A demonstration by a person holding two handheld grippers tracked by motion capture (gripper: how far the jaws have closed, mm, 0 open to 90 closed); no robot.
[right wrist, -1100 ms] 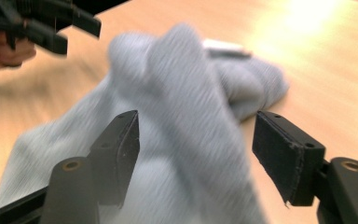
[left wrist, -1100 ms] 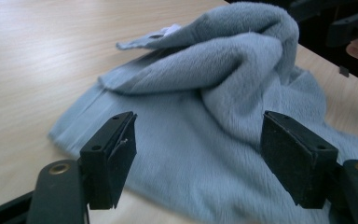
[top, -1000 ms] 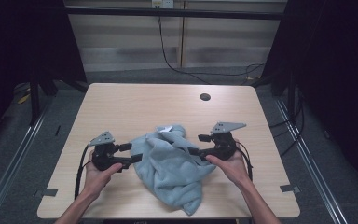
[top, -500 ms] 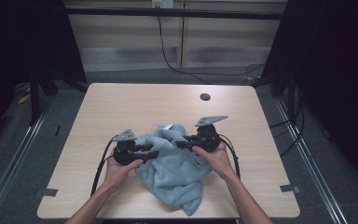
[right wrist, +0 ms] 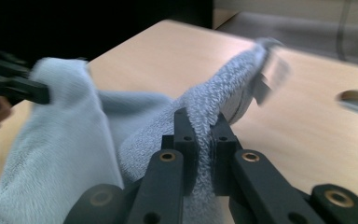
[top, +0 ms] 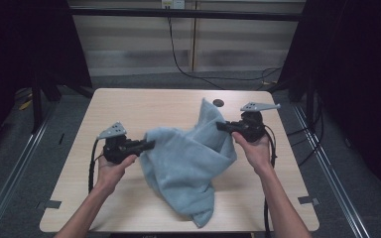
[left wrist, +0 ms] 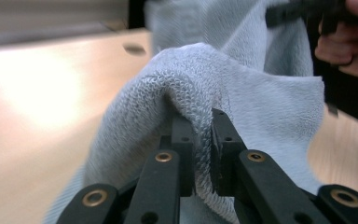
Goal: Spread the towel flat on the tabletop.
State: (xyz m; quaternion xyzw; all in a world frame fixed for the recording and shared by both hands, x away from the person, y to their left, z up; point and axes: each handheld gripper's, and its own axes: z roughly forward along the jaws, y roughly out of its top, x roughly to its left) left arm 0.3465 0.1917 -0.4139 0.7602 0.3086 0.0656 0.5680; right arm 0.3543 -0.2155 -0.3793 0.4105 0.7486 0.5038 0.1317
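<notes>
While I'm watching the high view, the light blue towel [top: 188, 163] sits in the middle of the wooden table [top: 129, 106], bunched up and stretched between my two grippers. The left gripper [top: 149, 145] is at the towel's left edge, jaws pointing right into the cloth, with the person's left hand [top: 110, 166] wrapped around the handle. The right gripper [top: 222, 127] is farther back and to the right, biting the towel's right side so one corner sticks up toward the far edge. The right hand [top: 255, 148] holds that one. The rest of the towel hangs down and lies on the table toward the near edge. There's a small dark hole [top: 219, 103] in the tabletop just past the raised corner.

Over in the left gripper view, the left gripper [left wrist: 203, 140] has both black jaws clamped tight on a fold of the towel [left wrist: 242, 93], terry loops squeezed between them. The cloth humps up over the jaw tips. The other hand and its gripper show at the top right, a bit blurry.

In the right gripper view, same deal: the right gripper [right wrist: 201, 135] is pinched closed on a ridge of the towel [right wrist: 65, 130], which runs up and away toward a blurred tag-like corner. The table hole [right wrist: 356, 100] shows at the right, and the other gripper's jaw pokes into the cloth at the far left.
</notes>
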